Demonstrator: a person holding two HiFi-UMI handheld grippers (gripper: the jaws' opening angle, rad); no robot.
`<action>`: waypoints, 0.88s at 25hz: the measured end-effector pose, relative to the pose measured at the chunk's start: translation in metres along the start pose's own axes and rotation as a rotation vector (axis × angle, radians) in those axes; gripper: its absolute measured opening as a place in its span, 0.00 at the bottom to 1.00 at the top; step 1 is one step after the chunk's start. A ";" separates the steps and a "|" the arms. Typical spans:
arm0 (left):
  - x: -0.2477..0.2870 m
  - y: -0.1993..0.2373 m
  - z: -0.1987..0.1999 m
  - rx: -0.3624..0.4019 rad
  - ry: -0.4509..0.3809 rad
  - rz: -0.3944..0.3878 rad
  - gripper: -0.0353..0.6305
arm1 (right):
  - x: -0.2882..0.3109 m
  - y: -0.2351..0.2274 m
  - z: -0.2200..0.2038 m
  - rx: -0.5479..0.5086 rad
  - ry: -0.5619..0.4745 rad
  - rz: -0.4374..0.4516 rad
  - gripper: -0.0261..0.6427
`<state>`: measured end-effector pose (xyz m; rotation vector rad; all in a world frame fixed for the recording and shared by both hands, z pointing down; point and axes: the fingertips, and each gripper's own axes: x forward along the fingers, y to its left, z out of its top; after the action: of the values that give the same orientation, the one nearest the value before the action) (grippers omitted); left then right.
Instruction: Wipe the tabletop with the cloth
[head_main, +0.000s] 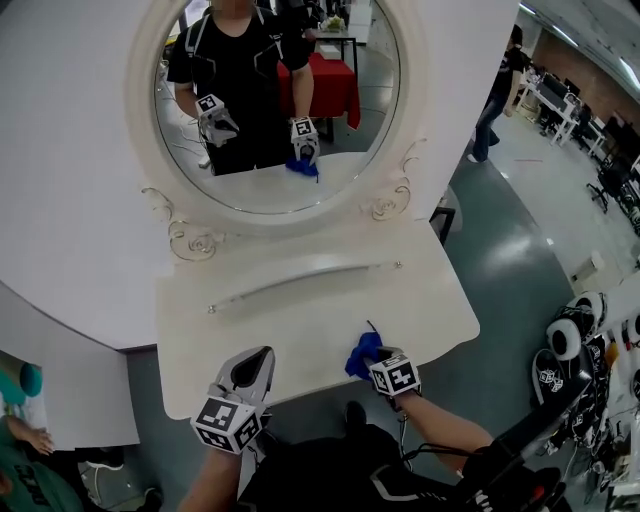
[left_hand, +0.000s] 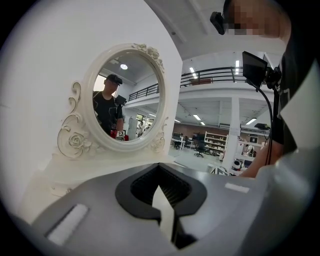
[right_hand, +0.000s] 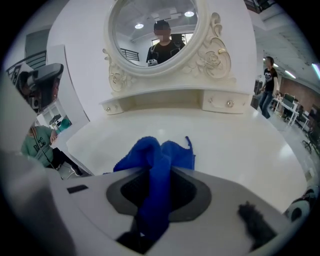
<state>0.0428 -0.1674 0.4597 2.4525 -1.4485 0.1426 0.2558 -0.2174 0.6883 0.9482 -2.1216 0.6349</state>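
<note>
Gripping the cloth (right_hand: 159, 156), the right gripper (right_hand: 151, 199) has its jaws clenched on a blue fold that runs down between them. The rest of it bunches out beyond the tips. The left gripper (left_hand: 167, 212) shows its jaws closed together with nothing between them (I read it as idle).

From the head view, the right gripper (head_main: 372, 358) sits at the front edge of the tabletop (head_main: 330, 305), toward its right front corner. The cloth (head_main: 361, 352) is at that edge; I cannot confirm it presses flat. The left gripper (head_main: 254, 362) hangs at the front edge toward the left corner, well apart from the cloth.

Finding: the cloth projects forward from the tongs toward the mirror (head_main: 275, 110), and the bare white surface lies ahead and to the left. In my judgement the wipe falls to the right hand alone.
</note>
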 end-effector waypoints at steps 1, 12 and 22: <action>0.001 -0.001 0.000 0.002 -0.001 -0.001 0.06 | -0.001 0.000 -0.002 0.004 0.006 0.003 0.20; -0.002 0.000 0.004 0.001 -0.004 0.077 0.06 | 0.026 -0.075 0.102 0.024 -0.108 -0.083 0.20; -0.017 0.005 -0.008 -0.031 0.032 0.178 0.06 | 0.077 -0.119 0.136 0.024 -0.056 -0.140 0.20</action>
<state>0.0311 -0.1532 0.4647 2.2844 -1.6414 0.1940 0.2572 -0.4138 0.6802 1.1286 -2.0780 0.5702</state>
